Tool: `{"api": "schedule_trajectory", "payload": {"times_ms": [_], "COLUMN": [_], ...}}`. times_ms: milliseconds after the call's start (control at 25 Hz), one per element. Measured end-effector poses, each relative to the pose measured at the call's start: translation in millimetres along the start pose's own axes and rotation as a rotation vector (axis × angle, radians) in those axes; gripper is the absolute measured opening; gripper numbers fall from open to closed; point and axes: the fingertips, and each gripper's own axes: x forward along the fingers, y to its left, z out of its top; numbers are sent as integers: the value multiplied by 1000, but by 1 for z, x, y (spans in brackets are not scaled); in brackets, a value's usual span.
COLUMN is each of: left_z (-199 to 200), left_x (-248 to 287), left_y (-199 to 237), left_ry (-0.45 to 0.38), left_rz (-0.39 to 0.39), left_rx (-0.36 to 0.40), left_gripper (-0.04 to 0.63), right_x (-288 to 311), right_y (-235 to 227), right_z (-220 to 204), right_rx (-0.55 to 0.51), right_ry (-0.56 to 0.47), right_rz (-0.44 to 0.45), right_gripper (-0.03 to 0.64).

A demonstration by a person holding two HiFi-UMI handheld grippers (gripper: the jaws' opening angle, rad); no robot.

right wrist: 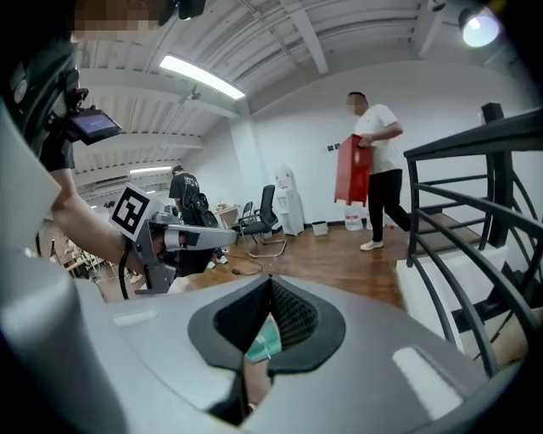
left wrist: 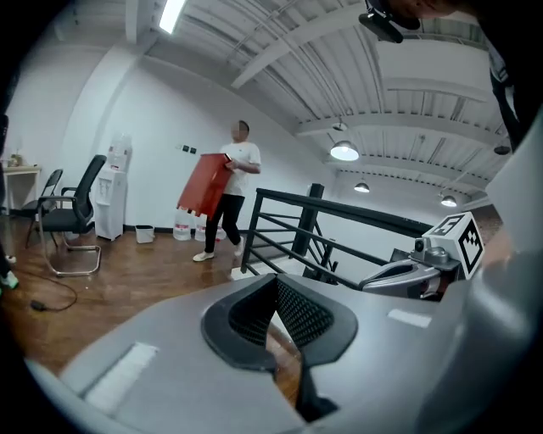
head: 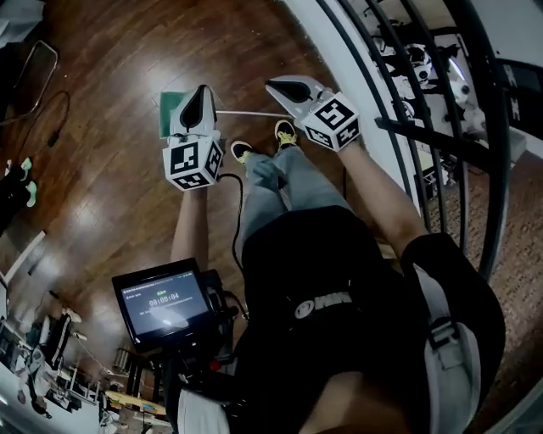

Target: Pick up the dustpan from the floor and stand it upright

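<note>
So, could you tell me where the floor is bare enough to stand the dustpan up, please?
Most free: the wood floor beyond the dustpan, between the chair and the white ledge. Also bare: left of the dustpan, up to the cable. Crowded: by the shoes and along the railing.

One dustpan (head: pixel 169 110); two tongs: left tongs (head: pixel 202 91), right tongs (head: pixel 273 85); one screen (head: pixel 164 303).

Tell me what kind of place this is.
Probably an open-plan office or lab on an upper level, not a home. There is an office chair, a water dispenser against the wall, a black metal railing, and a strip light on an exposed ceiling.
</note>
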Motion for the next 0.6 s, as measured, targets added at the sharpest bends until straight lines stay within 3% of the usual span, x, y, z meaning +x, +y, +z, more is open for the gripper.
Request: {"api": "schedule_trajectory", "payload": {"times_ms": [240,440,600], "left_z": [-102,-234,-344], "left_x": [66,103,123], "left_y": [3,10,13], "left_ry": [143,312,464], "left_rz": [-44,-101,-158], "left_rx": [-34,18,-6], "left_gripper": [20,20,20], "right_x": [35,60,64], "right_y": [-65,-97,-107], "right_z": [-113,-255,-372], "right_rx": [71,75,95], "right_ry": [147,323,512], "right_rz": [-6,30,56], "right_gripper": [3,3,18]}}
